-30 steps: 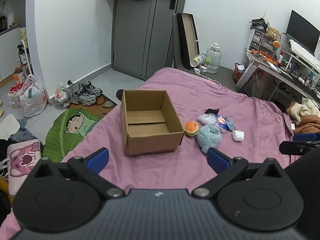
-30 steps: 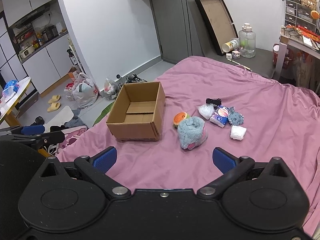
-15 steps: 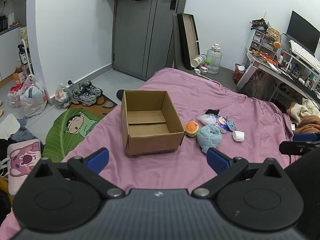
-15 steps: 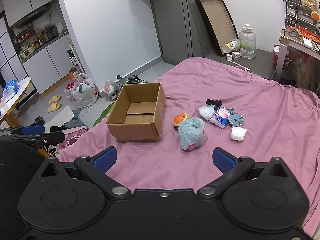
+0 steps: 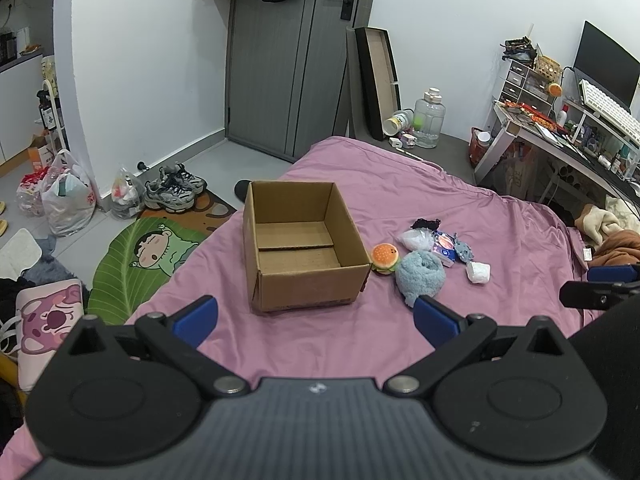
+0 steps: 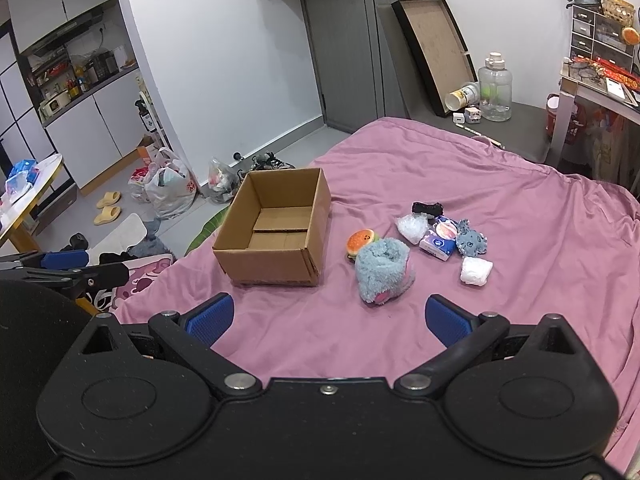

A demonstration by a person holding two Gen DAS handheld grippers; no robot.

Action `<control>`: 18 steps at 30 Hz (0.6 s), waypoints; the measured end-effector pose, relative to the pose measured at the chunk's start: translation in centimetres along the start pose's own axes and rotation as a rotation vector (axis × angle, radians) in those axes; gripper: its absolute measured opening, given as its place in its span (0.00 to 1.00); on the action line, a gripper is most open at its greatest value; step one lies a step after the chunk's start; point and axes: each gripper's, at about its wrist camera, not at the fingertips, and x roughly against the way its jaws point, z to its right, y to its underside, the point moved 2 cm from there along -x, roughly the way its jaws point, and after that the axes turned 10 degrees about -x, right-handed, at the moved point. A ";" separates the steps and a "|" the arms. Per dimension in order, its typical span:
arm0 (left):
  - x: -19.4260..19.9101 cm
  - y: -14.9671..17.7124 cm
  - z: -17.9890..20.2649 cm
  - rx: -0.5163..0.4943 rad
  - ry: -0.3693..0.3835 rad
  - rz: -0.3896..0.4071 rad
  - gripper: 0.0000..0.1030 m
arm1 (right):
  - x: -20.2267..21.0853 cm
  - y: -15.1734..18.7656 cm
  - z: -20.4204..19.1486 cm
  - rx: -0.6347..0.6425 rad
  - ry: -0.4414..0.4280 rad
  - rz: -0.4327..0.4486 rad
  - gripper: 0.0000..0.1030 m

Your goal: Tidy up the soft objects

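I see both claws spread wide, holding nothing: left gripper [image 5: 316, 320], right gripper [image 6: 328, 318]. The cardboard box [image 5: 298, 246] sits mid-frame on the pink bedspread [image 5: 500, 224], the blue plush [image 6: 382, 270] just right. Only my left view shows the keyboard [image 5: 610, 112], upper right; only my right shows the slippers [image 6: 108, 208], left

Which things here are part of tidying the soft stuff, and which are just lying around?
For the job: open brown cardboard box; fluffy blue plush; burger-shaped squishy toy; small grey-blue plush; white soft bundle.

Lying about: clear plastic water jug; grey sneakers; white plastic bags.
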 end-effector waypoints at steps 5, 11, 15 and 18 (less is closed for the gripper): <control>0.0 0.0 -0.1 0.000 -0.001 0.001 1.00 | -0.1 0.0 0.1 -0.007 -0.012 -0.001 1.00; 0.3 -0.4 -0.9 0.002 0.018 0.012 1.00 | -0.1 0.0 0.1 -0.004 -0.024 -0.002 1.00; 0.1 -0.4 -1.2 -0.022 0.031 0.006 1.00 | -0.5 0.1 0.2 0.007 -0.035 -0.005 1.00; -0.2 -0.3 -1.4 -0.066 0.028 0.006 1.00 | -0.8 0.2 0.2 0.013 -0.038 0.001 1.00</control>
